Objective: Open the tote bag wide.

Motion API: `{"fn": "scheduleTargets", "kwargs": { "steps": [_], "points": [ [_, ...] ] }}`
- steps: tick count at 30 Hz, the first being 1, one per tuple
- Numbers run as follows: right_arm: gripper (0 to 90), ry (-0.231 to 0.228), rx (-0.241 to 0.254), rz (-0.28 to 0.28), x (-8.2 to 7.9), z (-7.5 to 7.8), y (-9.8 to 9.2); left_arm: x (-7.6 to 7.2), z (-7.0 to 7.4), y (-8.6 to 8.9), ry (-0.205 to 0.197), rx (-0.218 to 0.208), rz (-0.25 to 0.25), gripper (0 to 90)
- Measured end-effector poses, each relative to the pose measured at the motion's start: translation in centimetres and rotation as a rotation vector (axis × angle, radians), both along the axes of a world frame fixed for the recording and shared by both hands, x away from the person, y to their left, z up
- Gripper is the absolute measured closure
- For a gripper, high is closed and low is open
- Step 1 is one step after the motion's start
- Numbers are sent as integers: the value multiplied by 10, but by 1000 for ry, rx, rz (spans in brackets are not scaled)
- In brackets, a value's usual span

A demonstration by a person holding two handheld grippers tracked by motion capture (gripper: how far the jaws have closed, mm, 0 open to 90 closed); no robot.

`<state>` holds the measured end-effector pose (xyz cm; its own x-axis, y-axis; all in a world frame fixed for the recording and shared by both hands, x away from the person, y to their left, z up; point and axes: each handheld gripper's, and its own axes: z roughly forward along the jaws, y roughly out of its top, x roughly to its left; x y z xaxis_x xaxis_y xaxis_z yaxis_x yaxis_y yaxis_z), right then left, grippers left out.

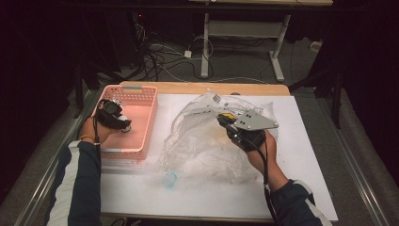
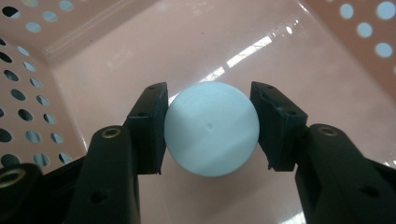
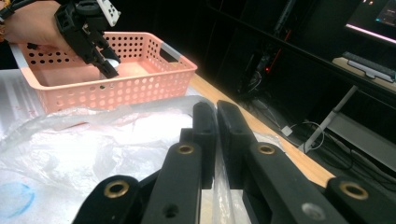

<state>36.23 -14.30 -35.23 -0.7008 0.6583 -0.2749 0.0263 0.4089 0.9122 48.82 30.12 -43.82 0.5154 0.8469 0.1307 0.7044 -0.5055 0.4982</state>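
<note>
A pale ball (image 2: 211, 135) sits between the jaws of my left gripper (image 2: 210, 116), which is shut on it just above the floor of a pink perforated basket (image 2: 84, 51). From above, the left gripper (image 1: 125, 124) reaches down into the basket (image 1: 141, 90) at the table's left. A crumpled clear plastic bag (image 1: 197, 141) lies mid-table. My right gripper (image 1: 221, 119) is at the bag's upper right part. In the right gripper view the jaws (image 3: 216, 116) are pressed together on a fold of the bag's film (image 3: 93, 140).
A small light-blue round thing (image 1: 169, 179) lies on the white table top (image 1: 306, 160) in front of the bag. The table's wooden far edge (image 1: 254, 88) runs behind it. Desk legs (image 1: 205, 47) and cables (image 1: 155, 59) are on the floor beyond.
</note>
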Motion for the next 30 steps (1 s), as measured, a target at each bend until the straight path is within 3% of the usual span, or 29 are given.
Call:
{"fn": "scheduleTargets", "kwargs": {
  "steps": [5, 7, 19, 30],
  "points": [
    [880, 5, -4, 3, 1, -2, 0, 1, 1, 0, 4, 4, -6, 481],
    [883, 8, -2, 2, 1, -1, -1, 0, 2, -2, 0, 24, -9, 483],
    [900, 9, -1, -3, 3, 2, -5, -14, 21, -3, -151, -6, -25, 484],
    [900, 11, 16, 10, 5, 5, 0, -42, 41, -5, -294, -114, -69, 484]
  ]
}}
